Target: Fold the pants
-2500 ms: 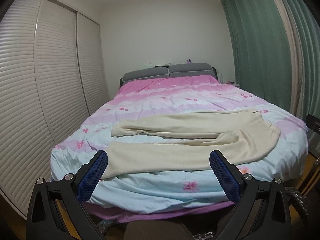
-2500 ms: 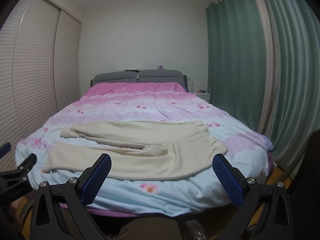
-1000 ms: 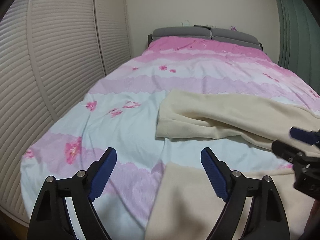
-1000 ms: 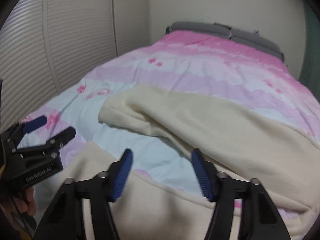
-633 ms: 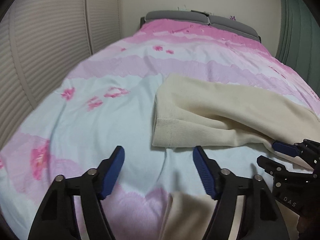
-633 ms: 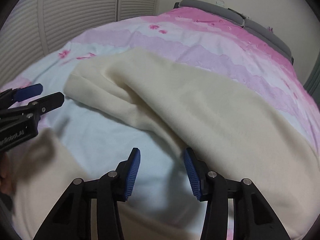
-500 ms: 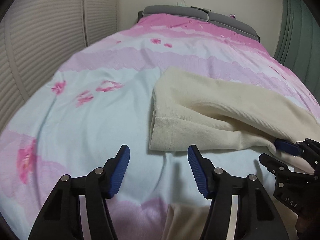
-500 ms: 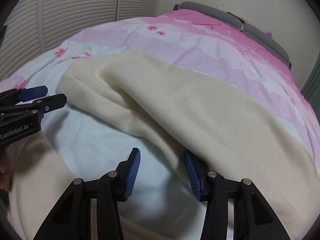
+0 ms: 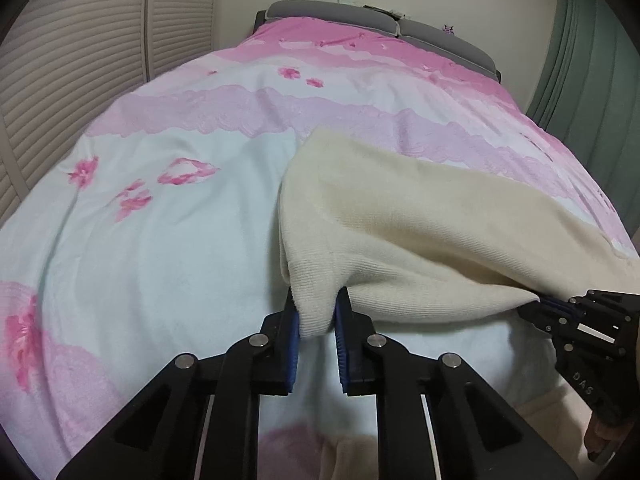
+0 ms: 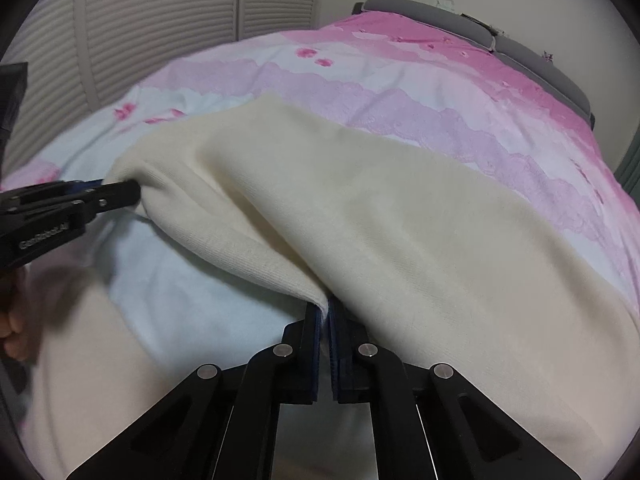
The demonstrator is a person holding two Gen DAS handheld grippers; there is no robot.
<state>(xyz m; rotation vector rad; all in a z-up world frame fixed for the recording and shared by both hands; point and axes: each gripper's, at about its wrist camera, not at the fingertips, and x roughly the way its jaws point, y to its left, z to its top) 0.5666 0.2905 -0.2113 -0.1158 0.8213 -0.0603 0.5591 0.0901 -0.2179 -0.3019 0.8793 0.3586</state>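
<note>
2 grippers pinched the cream pants [image 9: 420,216] lying on the bed [image 9: 160,240]. Left gripper [image 9: 316,320] was closing on the leg's cuff; right gripper [image 10: 324,320] clamped its near edge. Lifting both together, evenly, should keep the fold flat.

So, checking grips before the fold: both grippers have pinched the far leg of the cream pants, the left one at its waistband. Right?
Not the waistband: the left gripper is closing on the leg's ribbed cuff, as the left wrist view shows. The right gripper does pinch the same far leg of the cream pants.
</note>
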